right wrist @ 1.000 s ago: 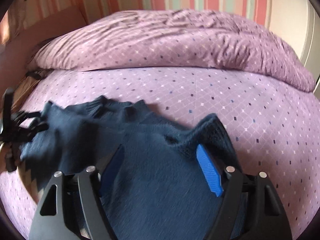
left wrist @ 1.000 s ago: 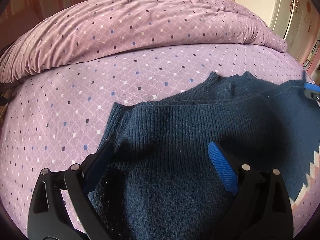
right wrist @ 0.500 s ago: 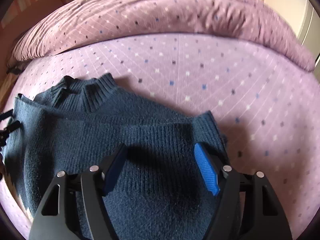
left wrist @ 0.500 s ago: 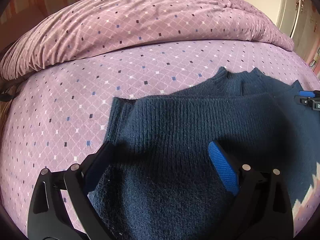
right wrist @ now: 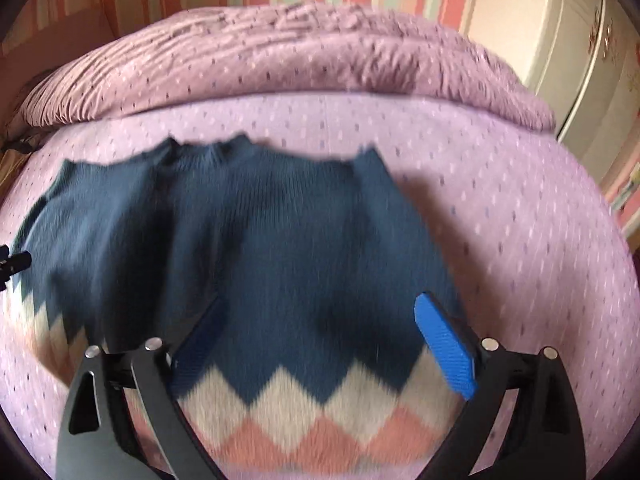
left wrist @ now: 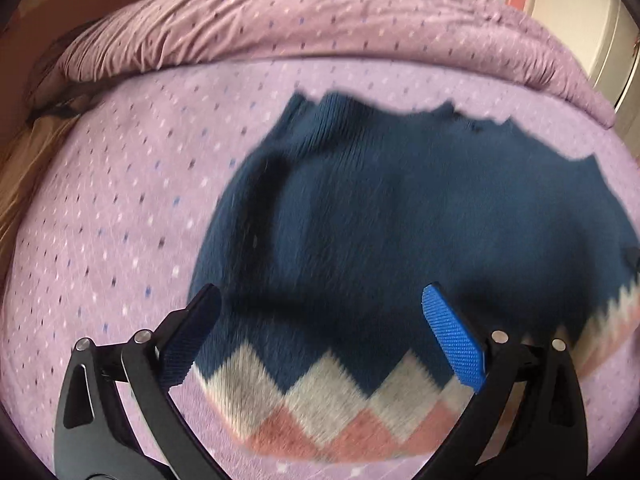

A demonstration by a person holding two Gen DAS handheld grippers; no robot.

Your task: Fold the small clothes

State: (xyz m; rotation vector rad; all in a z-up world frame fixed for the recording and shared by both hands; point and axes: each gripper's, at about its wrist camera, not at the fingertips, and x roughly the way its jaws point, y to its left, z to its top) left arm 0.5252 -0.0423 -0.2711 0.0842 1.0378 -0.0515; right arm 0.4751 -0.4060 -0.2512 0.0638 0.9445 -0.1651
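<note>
Both grippers, left [left wrist: 320, 336] & right [right wrist: 316, 340], have pulled back off the navy knit sweater with pink-cream zigzag hem [left wrist: 400, 208]; jaws spread, right's just widened, nothing pinched. Sweater lies on lilac dotted bedsheet [left wrist: 120, 200], prob. folded once — blurry.

both wrist views look down, sharing sweater [left wrist: 400, 220].

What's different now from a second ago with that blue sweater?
Both grippers, left and right, pulled back from the sweater, so its zigzag hem now shows. The right jaws have just opened wider; nothing is gripped. The sweater stays folded on the purple bed.
</note>
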